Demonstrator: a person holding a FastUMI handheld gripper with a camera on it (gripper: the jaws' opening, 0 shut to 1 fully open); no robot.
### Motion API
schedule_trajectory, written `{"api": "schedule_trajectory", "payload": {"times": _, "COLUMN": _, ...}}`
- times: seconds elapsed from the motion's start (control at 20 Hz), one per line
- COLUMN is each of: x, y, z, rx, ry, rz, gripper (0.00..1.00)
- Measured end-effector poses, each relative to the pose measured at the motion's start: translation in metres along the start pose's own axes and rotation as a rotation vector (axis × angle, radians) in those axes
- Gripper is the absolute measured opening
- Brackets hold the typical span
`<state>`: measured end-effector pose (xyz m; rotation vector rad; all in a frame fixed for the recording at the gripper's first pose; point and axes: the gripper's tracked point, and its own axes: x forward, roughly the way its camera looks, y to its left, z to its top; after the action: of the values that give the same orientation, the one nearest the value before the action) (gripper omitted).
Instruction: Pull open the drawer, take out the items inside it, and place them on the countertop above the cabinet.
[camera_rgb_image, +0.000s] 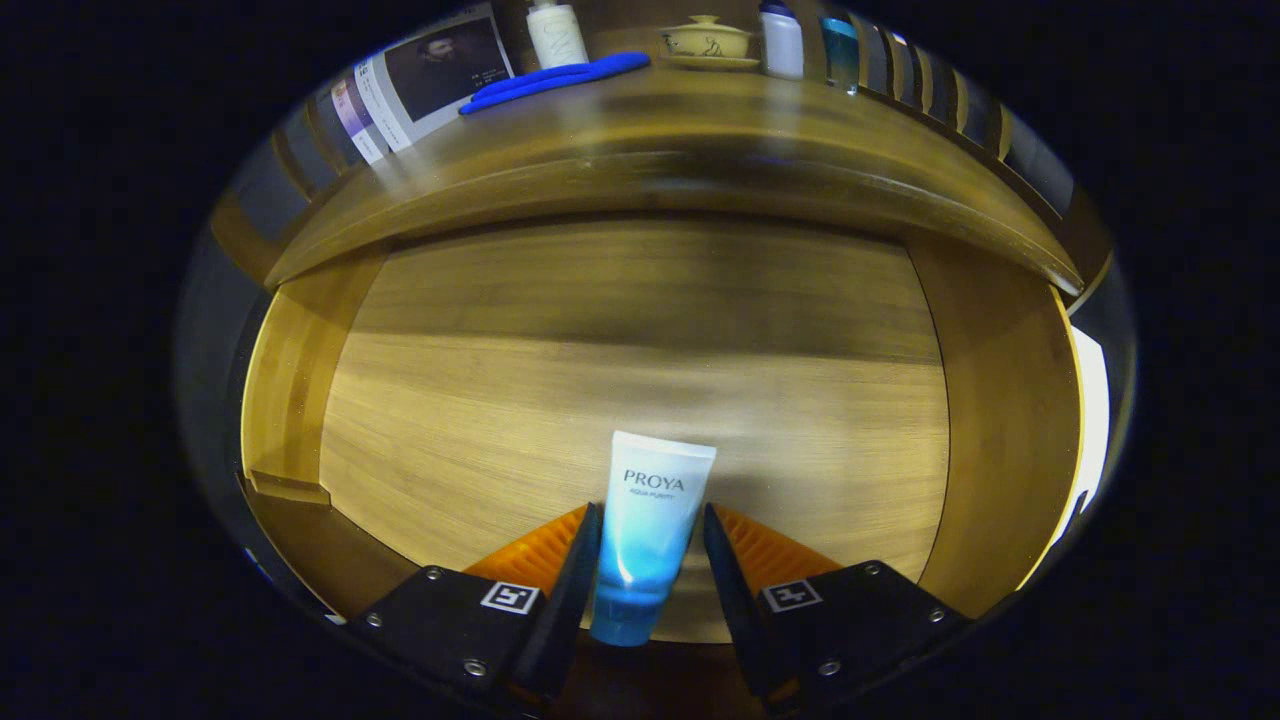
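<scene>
My claw hung over the open drawer, its two fingers straddling a cosmetic tube and set close against its sides; whether both pressed on it, I could not tell. The tube sat upright between the fingers, white at its flat crimped end at twelve o'clock, blue toward the cap at six. Around it lay the drawer's bare wooden floor. Beyond, at twelve o'clock, ran the countertop. On it a blue silicone spatula lay at eleven o'clock beside a white bottle and a printed booklet. A lidded tea bowl on a saucer stood at twelve, with another white bottle with a blue cap just past it.
</scene>
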<state>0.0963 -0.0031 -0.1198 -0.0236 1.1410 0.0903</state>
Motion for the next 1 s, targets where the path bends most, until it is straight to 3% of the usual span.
{"api": "schedule_trajectory", "payload": {"times": 0.25, "x": -0.008, "y": 0.0, "z": 0.024, "rx": -0.043, "ry": -0.17, "rz": -0.001, "gripper": 0.48}}
{"api": "schedule_trajectory", "payload": {"times": 0.45, "x": -0.021, "y": 0.002, "z": 0.04, "rx": -0.08, "ry": -0.296, "rz": 0.001, "gripper": 0.49}}
{"api": "schedule_trajectory", "payload": {"times": 0.8, "x": -0.046, "y": 0.003, "z": 0.063, "rx": -0.032, "ry": -0.498, "rz": 0.027, "gripper": 0.49}}
{"api": "schedule_trajectory", "payload": {"times": 1.0, "x": -0.059, "y": 0.013, "z": 0.057, "rx": -0.025, "ry": -0.552, "rz": 0.058, "gripper": 0.48}}
